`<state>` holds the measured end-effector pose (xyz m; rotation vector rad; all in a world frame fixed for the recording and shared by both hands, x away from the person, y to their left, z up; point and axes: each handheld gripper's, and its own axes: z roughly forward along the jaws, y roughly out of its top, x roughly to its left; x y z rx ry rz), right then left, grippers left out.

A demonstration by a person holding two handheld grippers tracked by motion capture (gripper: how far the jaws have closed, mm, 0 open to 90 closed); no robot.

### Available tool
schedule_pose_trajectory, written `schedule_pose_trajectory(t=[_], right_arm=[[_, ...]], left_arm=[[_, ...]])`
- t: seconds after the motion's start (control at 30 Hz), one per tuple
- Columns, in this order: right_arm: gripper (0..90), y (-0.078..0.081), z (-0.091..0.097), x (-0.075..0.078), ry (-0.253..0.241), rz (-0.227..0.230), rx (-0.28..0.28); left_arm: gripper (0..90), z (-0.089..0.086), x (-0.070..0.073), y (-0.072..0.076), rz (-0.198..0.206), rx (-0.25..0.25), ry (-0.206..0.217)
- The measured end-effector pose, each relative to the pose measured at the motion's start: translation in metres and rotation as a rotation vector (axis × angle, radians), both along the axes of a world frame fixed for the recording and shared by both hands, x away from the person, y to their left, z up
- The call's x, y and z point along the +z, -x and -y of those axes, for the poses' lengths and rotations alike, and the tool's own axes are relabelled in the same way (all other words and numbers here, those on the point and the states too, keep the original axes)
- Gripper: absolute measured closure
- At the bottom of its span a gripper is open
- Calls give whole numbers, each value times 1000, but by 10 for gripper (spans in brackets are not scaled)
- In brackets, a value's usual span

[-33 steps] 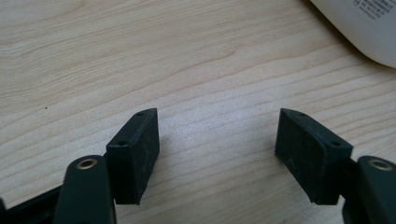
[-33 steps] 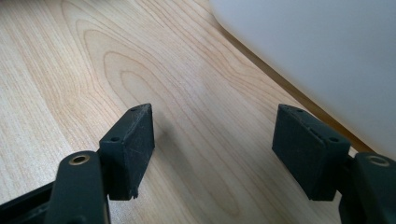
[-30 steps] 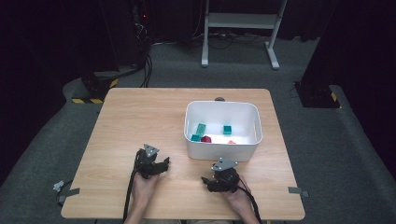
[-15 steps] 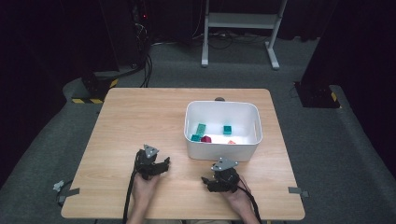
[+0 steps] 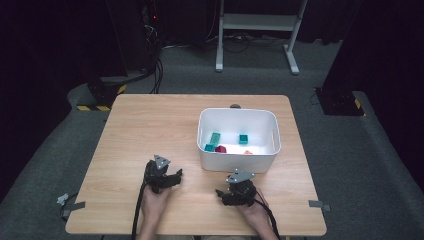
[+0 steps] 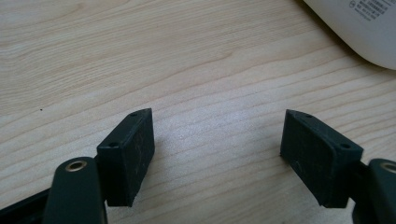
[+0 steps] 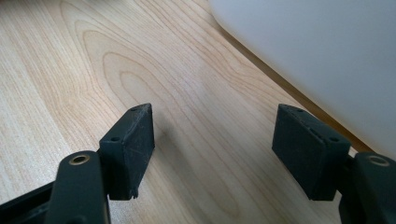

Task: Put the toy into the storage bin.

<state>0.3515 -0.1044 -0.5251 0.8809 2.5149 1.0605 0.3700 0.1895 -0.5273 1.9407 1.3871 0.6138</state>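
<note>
Left gripper: near left on the desk, held low in a hand, pointing right toward the white bin
Left jaws: spread wide, just been opening a bit more, nothing between, only bare wood seen past them in the left gripper view
Right gripper: near middle of the desk, just in front of the bin, held low in the other hand
Right jaws: spread wide too, nothing between, only wood in the right gripper view
White bin: right half of the desk, far side of both grippers, close to them but not touching; a corner at top right of the left gripper view, a white wall at right of the right gripper view
Blocks: all inside the bin, two teal ones at left, one teal farther right, a dark red one in the middle, a small orange bit by the near wall
Meaning for the job: probably getting ready to reach for something, empty and open, no block picked yet; could not say which block comes first
Compared with a second ago: both hands in the same spots, bin and blocks in the same places, only the left jaws a little wider
</note>
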Motion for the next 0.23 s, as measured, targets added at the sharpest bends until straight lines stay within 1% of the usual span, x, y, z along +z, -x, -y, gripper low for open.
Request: schedule_pose_trajectory(t=[0.23], right_arm=[[296,0,0,0,0,2,2]], left_arm=[[253,0,0,0,-1,-1,-1]])
